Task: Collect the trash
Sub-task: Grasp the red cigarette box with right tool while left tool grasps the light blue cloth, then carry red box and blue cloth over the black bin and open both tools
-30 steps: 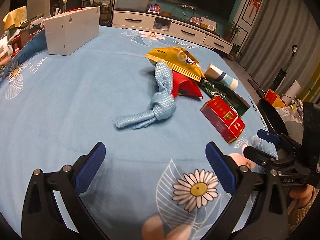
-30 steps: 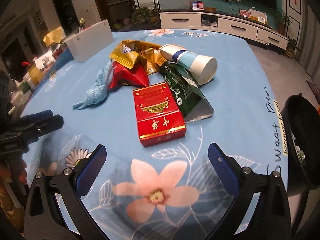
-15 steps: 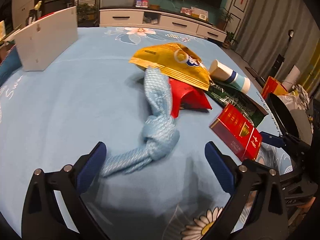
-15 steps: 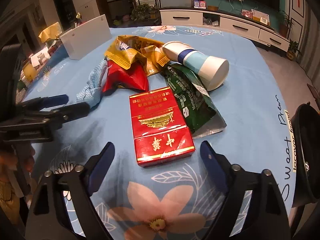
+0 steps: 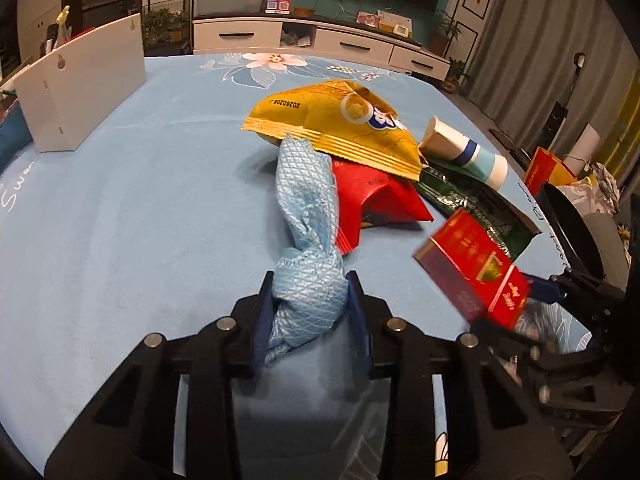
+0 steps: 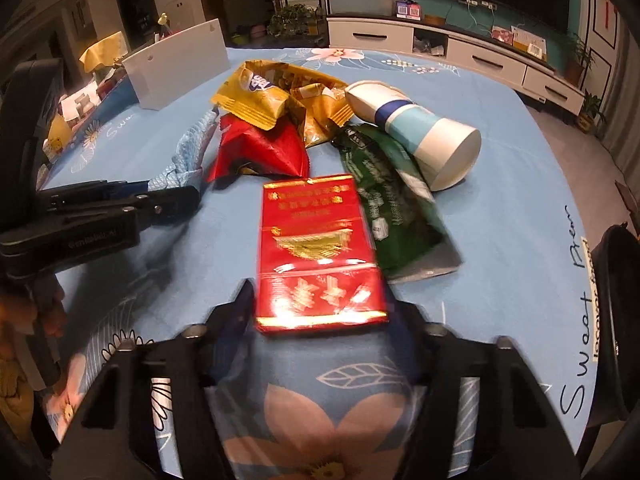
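Observation:
A knotted light-blue cloth (image 5: 308, 200) lies on the blue flowered tablecloth (image 5: 120, 208). My left gripper (image 5: 310, 312) has the knot between its pads; its jaws are closing and press on both sides of it. A flat red box (image 6: 316, 240) sits between the pads of my right gripper (image 6: 322, 308), whose jaws are closing against its long edges. In the left wrist view the red box (image 5: 472, 268) looks tilted and blurred. Behind them lie a yellow snack bag (image 5: 340, 124), a red wrapper (image 5: 376, 196), a green packet (image 6: 392, 208) and a toppled paper cup (image 6: 424, 136).
A white box (image 5: 80, 84) stands at the table's far left. A black bin (image 6: 616, 300) is just off the right edge of the table. The left gripper (image 6: 172, 196) shows at the left of the right wrist view, close to the red box.
Both grippers went from wide open to narrow. The left one advanced onto the cloth's knot; the right one advanced onto the red box, which now looks tilted.

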{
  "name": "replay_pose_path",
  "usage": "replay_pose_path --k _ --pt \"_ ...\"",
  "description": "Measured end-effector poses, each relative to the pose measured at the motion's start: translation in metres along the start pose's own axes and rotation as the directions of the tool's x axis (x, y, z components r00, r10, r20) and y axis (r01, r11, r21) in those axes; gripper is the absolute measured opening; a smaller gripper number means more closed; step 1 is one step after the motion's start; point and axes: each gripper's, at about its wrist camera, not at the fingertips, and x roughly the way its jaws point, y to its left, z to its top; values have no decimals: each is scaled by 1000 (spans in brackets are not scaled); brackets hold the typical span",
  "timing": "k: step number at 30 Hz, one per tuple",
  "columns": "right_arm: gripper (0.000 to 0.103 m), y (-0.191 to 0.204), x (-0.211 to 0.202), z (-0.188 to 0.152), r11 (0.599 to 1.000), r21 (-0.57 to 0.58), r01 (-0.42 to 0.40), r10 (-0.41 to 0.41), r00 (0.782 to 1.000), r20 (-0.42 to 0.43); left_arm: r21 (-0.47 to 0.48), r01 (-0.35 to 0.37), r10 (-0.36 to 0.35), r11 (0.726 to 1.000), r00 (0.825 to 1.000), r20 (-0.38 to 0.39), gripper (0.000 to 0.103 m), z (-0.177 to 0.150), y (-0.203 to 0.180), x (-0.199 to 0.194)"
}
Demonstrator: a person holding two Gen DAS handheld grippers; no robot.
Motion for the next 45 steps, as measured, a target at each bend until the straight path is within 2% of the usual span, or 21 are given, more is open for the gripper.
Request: replay_pose_path --k 6,15,20,28,45 --pt "56 0 -14 -7 1000 11 -28 28 999 21 -33 8 -7 999 1000 20 34 -15 -1 -21" --pt "56 11 -62 -25 998 15 -66 65 995 70 -59 5 -1 998 998 67 34 -35 -2 -69" --pt "56 13 -95 -32 997 20 -68 65 991 119 -45 -11 16 999 995 100 34 -44 -9 -98" --pt "56 13 -134 -42 997 32 -74 67 980 189 -21 2 1 1000 991 132 34 -56 -26 -125" --pt "56 -16 -174 -59 993 89 -75 47 958 281 68 11 -22 998 986 163 34 -56 -71 -152"
